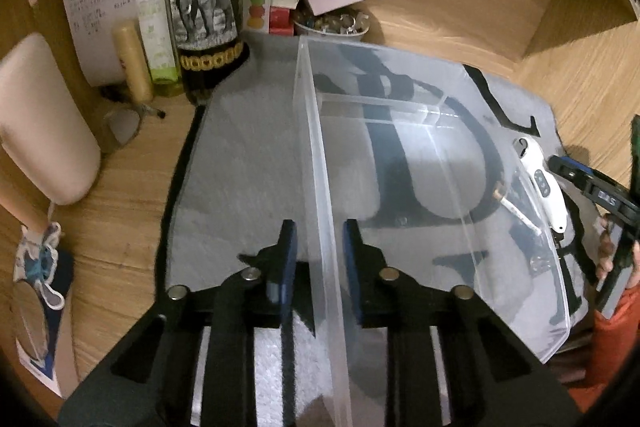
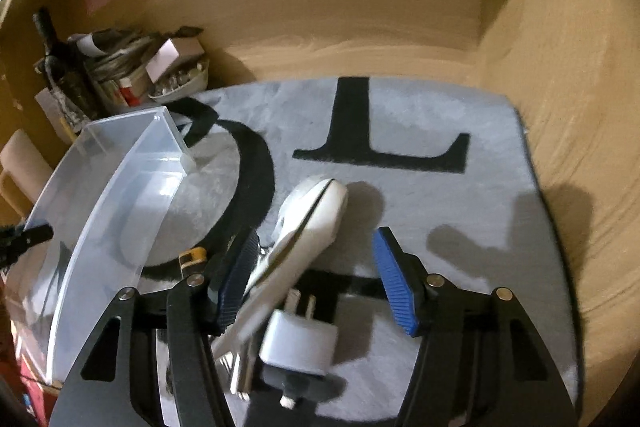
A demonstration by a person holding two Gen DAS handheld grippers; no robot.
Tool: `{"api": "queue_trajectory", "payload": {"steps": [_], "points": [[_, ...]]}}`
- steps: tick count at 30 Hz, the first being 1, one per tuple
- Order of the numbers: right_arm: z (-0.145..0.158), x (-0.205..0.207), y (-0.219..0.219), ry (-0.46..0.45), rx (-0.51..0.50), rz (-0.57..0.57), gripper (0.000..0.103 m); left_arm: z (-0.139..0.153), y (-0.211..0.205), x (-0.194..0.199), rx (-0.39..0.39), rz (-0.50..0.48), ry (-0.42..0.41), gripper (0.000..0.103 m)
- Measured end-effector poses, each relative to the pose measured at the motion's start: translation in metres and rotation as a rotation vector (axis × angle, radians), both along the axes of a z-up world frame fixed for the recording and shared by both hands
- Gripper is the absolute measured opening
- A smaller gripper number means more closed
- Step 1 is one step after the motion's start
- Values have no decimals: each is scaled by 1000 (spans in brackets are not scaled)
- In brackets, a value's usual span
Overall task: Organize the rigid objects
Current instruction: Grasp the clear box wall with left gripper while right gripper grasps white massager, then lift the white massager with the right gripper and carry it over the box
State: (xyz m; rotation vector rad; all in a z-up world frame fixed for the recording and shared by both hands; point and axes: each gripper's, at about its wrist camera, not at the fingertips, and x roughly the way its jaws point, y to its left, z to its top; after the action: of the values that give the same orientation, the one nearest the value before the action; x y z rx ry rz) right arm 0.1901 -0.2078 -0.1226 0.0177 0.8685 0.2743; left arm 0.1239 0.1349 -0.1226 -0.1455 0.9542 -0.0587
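Left gripper (image 1: 318,259) straddles the near wall of the clear plastic bin (image 1: 400,155) on the grey mat (image 2: 460,211); whether the pads bite, I cannot tell. Right gripper (image 2: 316,279) gapes wide, nothing held. White handheld device (image 2: 308,227) lies between its fingers, toward 11 o'clock, white plug adapter (image 2: 298,345) nearer. Device looks light, rigid, slick; grip its narrow middle.
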Motion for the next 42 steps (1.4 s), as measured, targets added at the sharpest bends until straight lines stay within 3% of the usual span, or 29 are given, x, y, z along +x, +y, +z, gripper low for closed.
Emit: {"api": "queue_trajectory", "payload": {"steps": [3, 8, 13, 20, 34, 42], "points": [[-6, 12, 8, 30, -2, -5, 57, -5, 1, -1, -15, 2, 10, 14], [-16, 28, 22, 68, -42, -3, 57, -7, -3, -6, 0, -8, -12, 11], [-27, 35, 26, 99, -67, 2, 42, -6, -5, -8, 11, -8, -30, 11], [-25, 35, 25, 80, -41, 2, 36, -5, -5, -9, 11, 6, -44, 11], [31, 1, 9, -100, 89, 2, 34, 0, -10, -10, 43, 11, -61, 11], [70, -16, 13, -220, 114, 11, 34, 1, -11, -11, 54, 2, -71, 11]]}}
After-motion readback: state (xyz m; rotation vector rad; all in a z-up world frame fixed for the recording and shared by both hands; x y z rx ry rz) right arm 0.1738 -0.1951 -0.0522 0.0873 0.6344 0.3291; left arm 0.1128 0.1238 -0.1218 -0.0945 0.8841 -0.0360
